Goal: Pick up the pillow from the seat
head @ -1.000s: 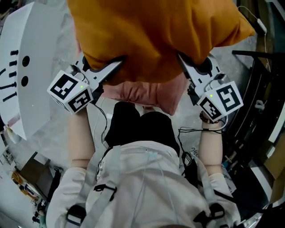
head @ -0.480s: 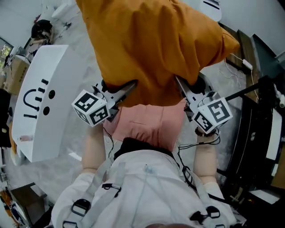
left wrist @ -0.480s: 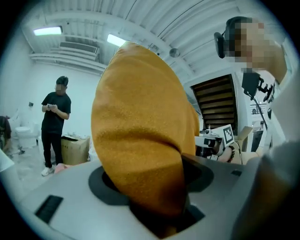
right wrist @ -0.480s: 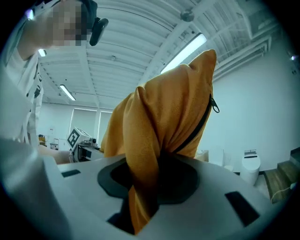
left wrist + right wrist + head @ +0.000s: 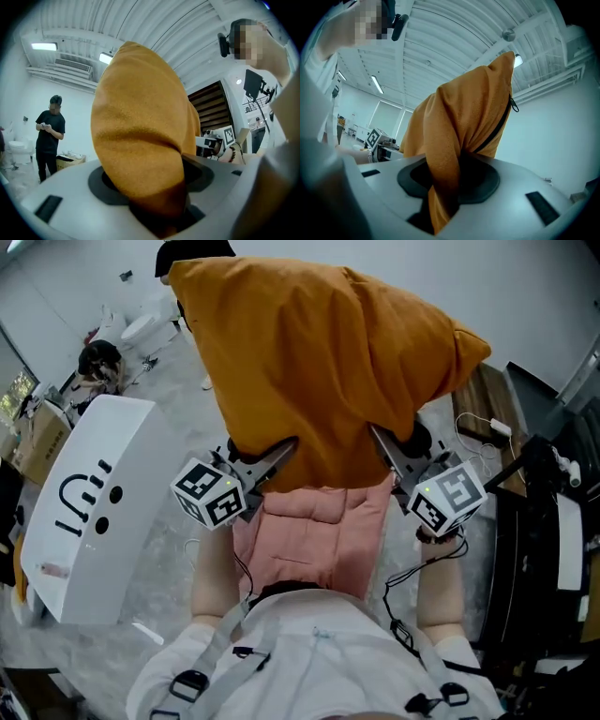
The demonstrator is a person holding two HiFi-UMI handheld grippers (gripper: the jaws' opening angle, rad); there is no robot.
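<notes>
A big mustard-orange pillow [image 5: 319, 362] hangs in the air in front of me, held by its lower edge from both sides. My left gripper [image 5: 277, 454] is shut on the pillow's lower left part, my right gripper [image 5: 382, 442] on its lower right part. In the left gripper view the orange fabric [image 5: 140, 140] bulges out from between the jaws. The right gripper view shows a fold of the pillow [image 5: 464, 122], with its black zipper, pinched in the jaws. Below the pillow lies the pink seat [image 5: 314, 540], apart from it.
A white rounded cabinet with black marks [image 5: 89, 512] stands at the left. Dark furniture and cables [image 5: 544, 549] line the right side. A person in black [image 5: 49, 136] stands farther off by some boxes on the floor.
Both grippers have risen with the pillow held between them. The pillow now hangs clear above the pink seat, and more of the seat shows beneath it.
</notes>
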